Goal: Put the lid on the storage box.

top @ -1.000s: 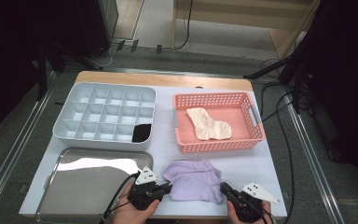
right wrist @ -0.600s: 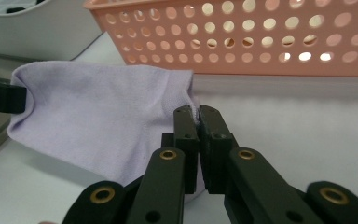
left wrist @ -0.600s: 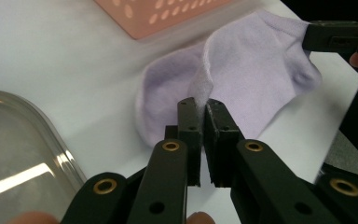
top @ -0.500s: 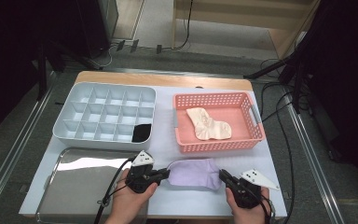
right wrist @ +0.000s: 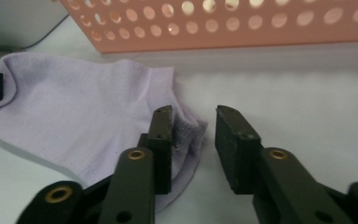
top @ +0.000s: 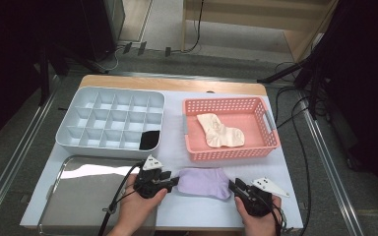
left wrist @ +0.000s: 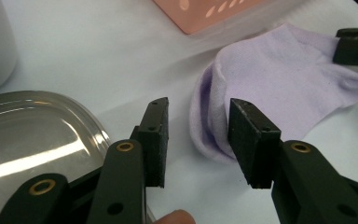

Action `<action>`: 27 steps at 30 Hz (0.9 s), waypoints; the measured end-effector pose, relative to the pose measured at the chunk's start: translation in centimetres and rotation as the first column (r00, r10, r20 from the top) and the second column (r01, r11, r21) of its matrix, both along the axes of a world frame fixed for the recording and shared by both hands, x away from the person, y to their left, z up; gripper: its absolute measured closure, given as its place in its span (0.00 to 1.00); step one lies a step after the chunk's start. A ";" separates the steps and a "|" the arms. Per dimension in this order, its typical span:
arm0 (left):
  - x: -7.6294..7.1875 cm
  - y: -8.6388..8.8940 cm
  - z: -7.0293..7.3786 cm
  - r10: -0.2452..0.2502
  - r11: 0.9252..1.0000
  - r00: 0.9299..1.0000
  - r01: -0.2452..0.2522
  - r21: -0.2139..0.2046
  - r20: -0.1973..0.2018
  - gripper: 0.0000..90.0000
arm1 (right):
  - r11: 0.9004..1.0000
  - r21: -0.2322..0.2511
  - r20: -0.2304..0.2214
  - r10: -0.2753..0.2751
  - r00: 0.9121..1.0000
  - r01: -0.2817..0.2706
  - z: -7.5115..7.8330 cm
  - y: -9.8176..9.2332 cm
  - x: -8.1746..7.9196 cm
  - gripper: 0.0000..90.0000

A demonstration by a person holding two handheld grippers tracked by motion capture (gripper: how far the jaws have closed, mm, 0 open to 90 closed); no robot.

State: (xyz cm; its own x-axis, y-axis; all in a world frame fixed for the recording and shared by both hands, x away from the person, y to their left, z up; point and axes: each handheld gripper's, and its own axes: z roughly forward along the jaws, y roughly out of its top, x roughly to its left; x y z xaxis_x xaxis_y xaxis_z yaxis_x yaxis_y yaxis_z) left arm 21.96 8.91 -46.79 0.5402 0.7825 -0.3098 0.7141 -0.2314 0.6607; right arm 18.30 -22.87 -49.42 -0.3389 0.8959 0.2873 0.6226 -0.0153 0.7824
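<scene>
A lilac sock [top: 203, 183] lies flat on the white table near the front edge, between my two grippers. My left gripper [top: 173, 183] stands at its left end; in the left gripper view the sock's folded edge [left wrist: 212, 116] lies between the parted jaws [left wrist: 200, 140], which have just been opening and do not press it. My right gripper [top: 234, 187] is at the sock's right end. There the sock's hem [right wrist: 186, 133] rests beside one of the pads [right wrist: 162, 140]; these jaws [right wrist: 193, 144] have just been opening too and stand apart.
A pink perforated basket [top: 231, 153] behind the lilac sock holds a cream sock [top: 220, 132]. A grey compartment tray [top: 110, 120] at back left has something black [top: 149, 140] in one cell. A shiny metal tray [top: 78, 196] lies at front left.
Both grippers carried the lilac sock a little away from the table's front edge and it flattened out. Their jaws, shut on its ends before, now stand apart and have let go.
</scene>
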 end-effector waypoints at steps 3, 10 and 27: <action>0.0 -0.6 -0.2 -0.022 1.000 1.000 0.023 0.011 -0.021 0.75 | 1.000 -0.004 -0.026 0.012 1.000 -0.012 -0.4 0.4 0.2 0.75; -0.7 -0.5 0.3 -0.078 0.997 0.995 0.077 -0.016 -0.056 0.95 | 0.999 -0.010 -0.031 0.043 0.999 -0.044 0.4 1.1 -0.2 0.93; -1.2 0.2 0.1 -0.054 0.996 0.999 0.054 -0.073 0.004 0.78 | 0.998 0.003 0.073 0.054 0.996 -0.055 2.3 3.4 -0.9 0.99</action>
State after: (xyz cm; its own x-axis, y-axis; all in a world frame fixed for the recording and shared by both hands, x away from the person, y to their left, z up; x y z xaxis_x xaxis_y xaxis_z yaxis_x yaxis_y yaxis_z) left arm 20.81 9.14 -46.70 0.5819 0.7276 -0.3634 0.7002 -0.2210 0.6789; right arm 17.44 -19.44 -47.12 -0.4075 0.8741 0.2642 0.5639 0.0133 0.8257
